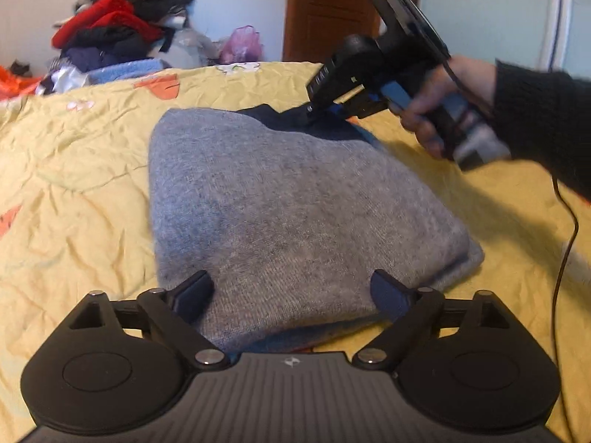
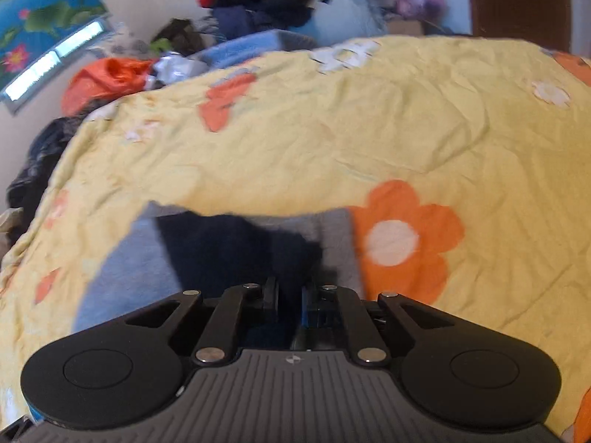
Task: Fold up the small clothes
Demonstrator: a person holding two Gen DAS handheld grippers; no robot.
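A folded grey sweater (image 1: 277, 192) with a navy part (image 1: 325, 129) at its far end lies on the yellow flowered bedsheet (image 1: 74, 170). My left gripper (image 1: 291, 289) stands open over the sweater's near edge. Its fingers straddle the grey knit without pressing it. My right gripper (image 1: 312, 110), held by a hand (image 1: 461, 88) in a dark sleeve, has its tips shut on the navy cloth at the far end. In the right wrist view the right gripper (image 2: 290, 293) is shut over the navy part (image 2: 229, 247), with grey knit (image 2: 129, 269) beside it.
A pile of red, black and blue clothes (image 1: 114, 29) sits behind the bed on the left, next to a pink bag (image 1: 242, 42). A brown door (image 1: 328, 11) stands at the back. A black cable (image 1: 565, 251) hangs from the right gripper. An orange bag (image 2: 107, 77) lies off the bed's edge.
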